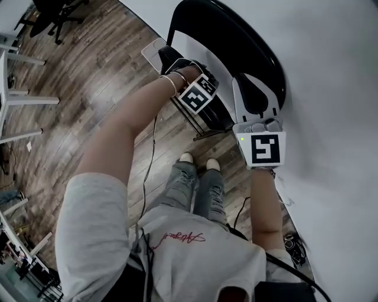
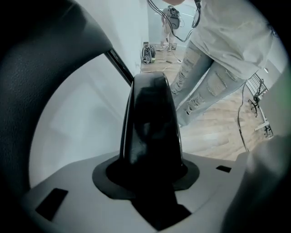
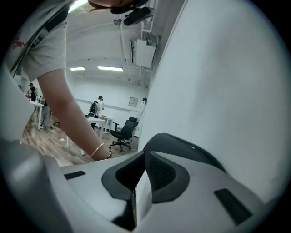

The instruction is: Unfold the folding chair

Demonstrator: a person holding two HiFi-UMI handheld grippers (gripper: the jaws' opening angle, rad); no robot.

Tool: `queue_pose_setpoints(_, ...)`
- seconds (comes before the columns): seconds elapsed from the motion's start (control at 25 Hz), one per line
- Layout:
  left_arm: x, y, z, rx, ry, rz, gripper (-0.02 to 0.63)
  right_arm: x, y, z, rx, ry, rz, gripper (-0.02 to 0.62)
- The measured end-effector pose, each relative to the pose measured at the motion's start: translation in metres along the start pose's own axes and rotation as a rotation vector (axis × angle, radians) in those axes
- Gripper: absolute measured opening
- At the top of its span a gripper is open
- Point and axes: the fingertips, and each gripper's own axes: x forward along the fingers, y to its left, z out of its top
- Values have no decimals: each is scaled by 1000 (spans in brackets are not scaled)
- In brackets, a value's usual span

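Observation:
The black folding chair (image 1: 236, 35) leans folded against the white wall (image 1: 336, 88). My left gripper (image 1: 170, 58) points down at its lower left edge. In the left gripper view a glossy black chair part (image 2: 152, 123) fills the space between the jaws with no gap showing, and the chair's broad black curve (image 2: 41, 68) arcs at the upper left. My right gripper (image 1: 254, 85) sits at the chair's right rim, near the wall. In the right gripper view the right gripper (image 3: 143, 182) has its jaws together with nothing between them, and a dark curved rim (image 3: 195, 150) lies just beyond.
The person stands on the wood floor (image 1: 88, 76) right in front of the chair, shoes (image 1: 198, 160) near its legs. White table legs (image 1: 18, 100) and an office chair (image 1: 56, 15) stand at the left. Cables (image 1: 292, 242) lie by the wall at the lower right.

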Motion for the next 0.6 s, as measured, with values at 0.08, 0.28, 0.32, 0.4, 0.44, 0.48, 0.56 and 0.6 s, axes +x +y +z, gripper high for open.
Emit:
queue_pose_setpoints(0.08,2,1,0,4,-2,24,193,13,8,-5,59,-3,33,31)
queue_pose_setpoints(0.28,1,-17,2,19,-4,84,183,23,-19,-18,153,31,-59,19)
queue_pose_setpoints(0.32,0,-22,4,22,-3,100,183,22,-25,-18,184,31,-72,19)
queue_pose_setpoints(0.4,-9,-33,5,25,-5,142,183,25,-33,-14,215,48,-82,20)
queue_pose_setpoints(0.44,-14,-39,3,23,-9,174,183,29,-35,-12,216,60,-82,20)
queue_pose_setpoints(0.48,-18,-45,0,21,-14,212,181,35,-37,-9,216,68,-80,18)
queue_pose_setpoints(0.56,-22,-57,-9,24,-20,281,179,46,-38,-7,220,64,-82,20)
queue_pose_setpoints(0.6,-23,-64,-13,31,-20,308,179,49,-38,-5,221,56,-87,19)
